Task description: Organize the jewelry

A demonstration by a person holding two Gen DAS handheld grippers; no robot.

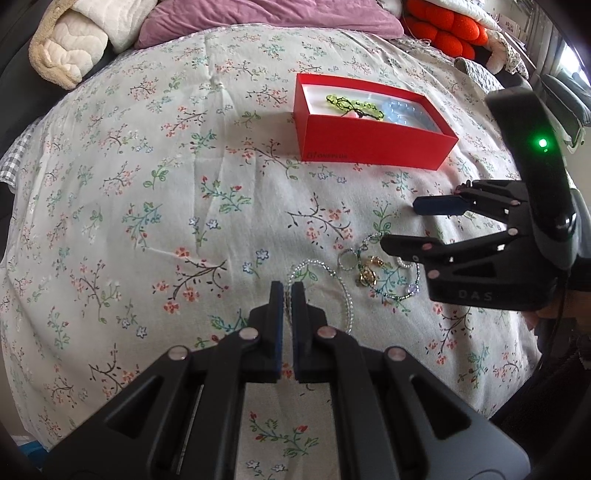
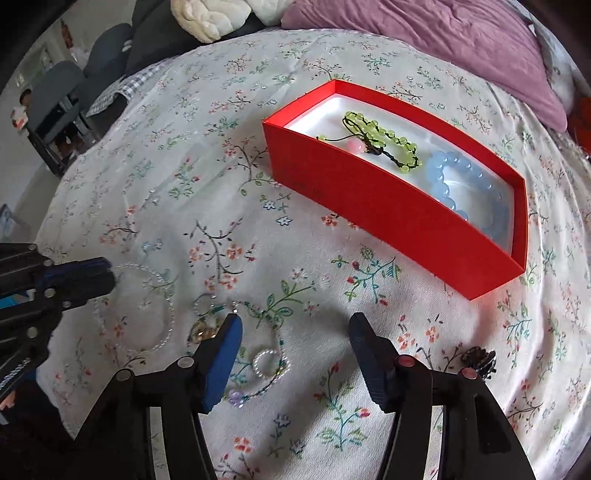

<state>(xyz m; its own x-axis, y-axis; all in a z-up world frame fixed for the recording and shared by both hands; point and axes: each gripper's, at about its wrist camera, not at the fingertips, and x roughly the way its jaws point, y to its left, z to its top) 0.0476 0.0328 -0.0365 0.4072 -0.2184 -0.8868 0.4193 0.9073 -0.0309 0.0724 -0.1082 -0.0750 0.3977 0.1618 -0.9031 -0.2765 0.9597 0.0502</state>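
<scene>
A red box (image 1: pixel 373 142) (image 2: pixel 373 206) sits on the floral bedspread. It holds a green bead bracelet (image 2: pixel 388 138) (image 1: pixel 351 105) and a pale blue bead bracelet (image 2: pixel 465 192) (image 1: pixel 404 110). Loose jewelry lies in front: a clear bead bracelet (image 1: pixel 341 291) (image 2: pixel 147 310), a gold ring (image 1: pixel 367 275), a small bead ring (image 2: pixel 264 363) and a green beaded strand with a purple bead (image 2: pixel 236 398). My left gripper (image 1: pixel 287 291) (image 2: pixel 107 275) is shut on the clear bracelet's edge. My right gripper (image 2: pixel 295 328) (image 1: pixel 400 225) is open above the loose pieces.
A purple pillow (image 2: pixel 424 37) and cream blankets (image 1: pixel 66 51) lie at the bed's far end. Orange cushions (image 1: pixel 450 29) are at the back right. A dark hair clip (image 2: pixel 480 360) lies near my right finger. Chairs (image 2: pixel 66 92) stand beyond the bed.
</scene>
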